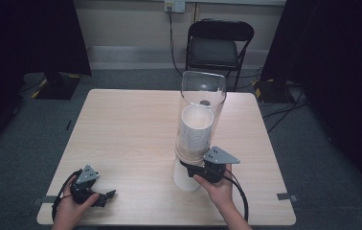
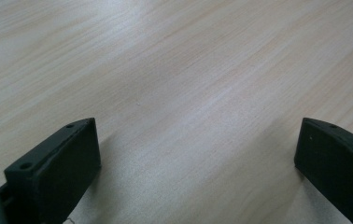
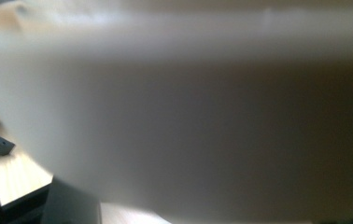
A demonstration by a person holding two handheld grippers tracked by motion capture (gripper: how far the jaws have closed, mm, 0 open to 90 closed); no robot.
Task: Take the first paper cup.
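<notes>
white paper, stacked: a tall column of white paper cups (image 1: 196, 132) stands upright near the middle of the pale wood-grain table (image 1: 121, 134), sleeved in a clear plastic tube (image 1: 203, 93) that rises above the top rim. the bottom cup (image 1: 185, 179) pokes out below the sleeve, and the right gripper (image 1: 193, 168) sits right against it from the person's side. in the right gripper view the cup wall (image 3: 188, 121) is a pale blur pressed close between the jaws, so it looks to me clamped on that lowest cup. the column's long axis runs straight up, so i'd guess any pull has to go downward or sideways along the table. the left gripper (image 1: 103, 196) rests well apart at the near left corner, its jaws spread wide over bare wood (image 2: 188, 93). the right hand is plainly the nearer one. beyond the table there's grey carpet, a black folding chair (image 1: 219, 45) against the wall, and dark curtains on both sides.
</notes>
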